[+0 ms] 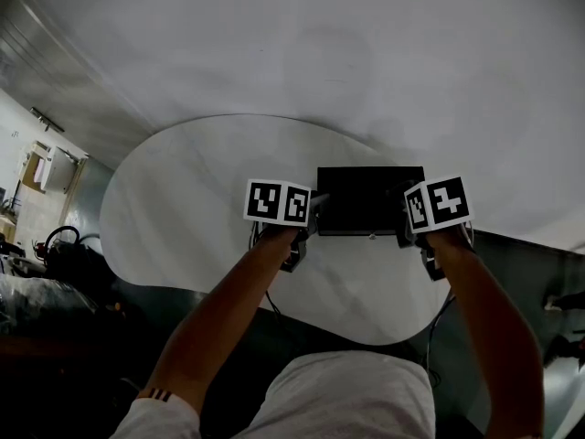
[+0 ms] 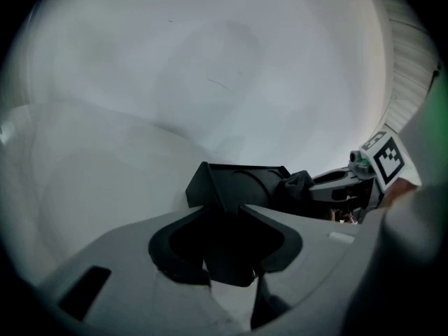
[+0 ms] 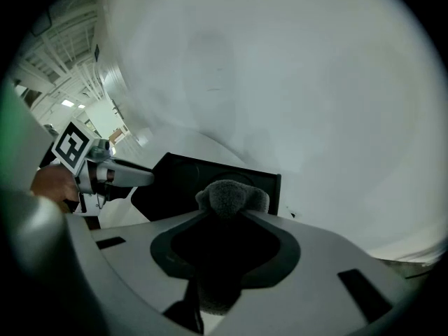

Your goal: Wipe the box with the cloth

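A flat black box (image 1: pixel 366 198) lies on the white round table (image 1: pixel 183 208). My left gripper (image 1: pixel 309 216) is at the box's left end. In the left gripper view the box (image 2: pixel 241 186) runs back between the jaws, and my left gripper (image 2: pixel 225 215) is shut on its near corner. My right gripper (image 1: pixel 409 219) is at the box's right end. In the right gripper view a grey fuzzy cloth (image 3: pixel 231 198) bulges out of my right gripper (image 3: pixel 227 210), which is shut on it, and the cloth rests on the box's (image 3: pixel 182 180) top near its right edge.
The table's curved front edge (image 1: pixel 366 337) runs just below both grippers. Beyond the table is a pale floor or wall. Clutter and cables (image 1: pixel 55 254) sit at the far left. The left gripper's marker cube (image 3: pixel 70 148) shows at the left of the right gripper view.
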Tool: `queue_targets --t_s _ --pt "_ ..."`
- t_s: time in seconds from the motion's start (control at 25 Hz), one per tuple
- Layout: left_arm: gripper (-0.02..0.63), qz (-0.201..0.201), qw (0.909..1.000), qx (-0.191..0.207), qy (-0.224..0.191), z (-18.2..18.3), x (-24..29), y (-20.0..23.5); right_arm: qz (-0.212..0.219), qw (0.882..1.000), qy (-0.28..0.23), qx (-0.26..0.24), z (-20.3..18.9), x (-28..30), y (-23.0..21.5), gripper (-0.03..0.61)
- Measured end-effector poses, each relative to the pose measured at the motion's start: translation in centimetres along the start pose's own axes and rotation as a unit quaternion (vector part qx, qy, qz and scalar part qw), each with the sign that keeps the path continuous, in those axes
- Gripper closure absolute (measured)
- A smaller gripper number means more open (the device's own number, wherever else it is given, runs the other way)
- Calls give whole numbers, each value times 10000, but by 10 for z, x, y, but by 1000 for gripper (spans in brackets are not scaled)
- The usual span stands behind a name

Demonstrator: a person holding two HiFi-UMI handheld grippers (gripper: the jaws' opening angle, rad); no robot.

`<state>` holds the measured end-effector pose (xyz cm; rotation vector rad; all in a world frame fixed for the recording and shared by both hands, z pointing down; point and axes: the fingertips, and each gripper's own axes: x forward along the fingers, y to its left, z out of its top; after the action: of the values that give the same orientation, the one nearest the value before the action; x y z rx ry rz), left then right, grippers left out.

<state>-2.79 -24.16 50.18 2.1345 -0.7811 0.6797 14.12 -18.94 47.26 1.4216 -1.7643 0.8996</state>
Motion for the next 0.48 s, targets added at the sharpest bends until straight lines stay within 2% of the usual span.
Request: queue_targets --t_s 0.28,0.4,0.48 --pt "482 14 9996 125 -245 10 -14 -15 497 9977 -407 -212 22 -13 23 482" --pt "488 -91 9976 298 -615 33 -32 -32 733 9939 -722 -388 42 -30 31 482" --pt "508 -169 9941 527 -932 54 -48 -48 980 9876 -1114 -508 61 -48 38 482"
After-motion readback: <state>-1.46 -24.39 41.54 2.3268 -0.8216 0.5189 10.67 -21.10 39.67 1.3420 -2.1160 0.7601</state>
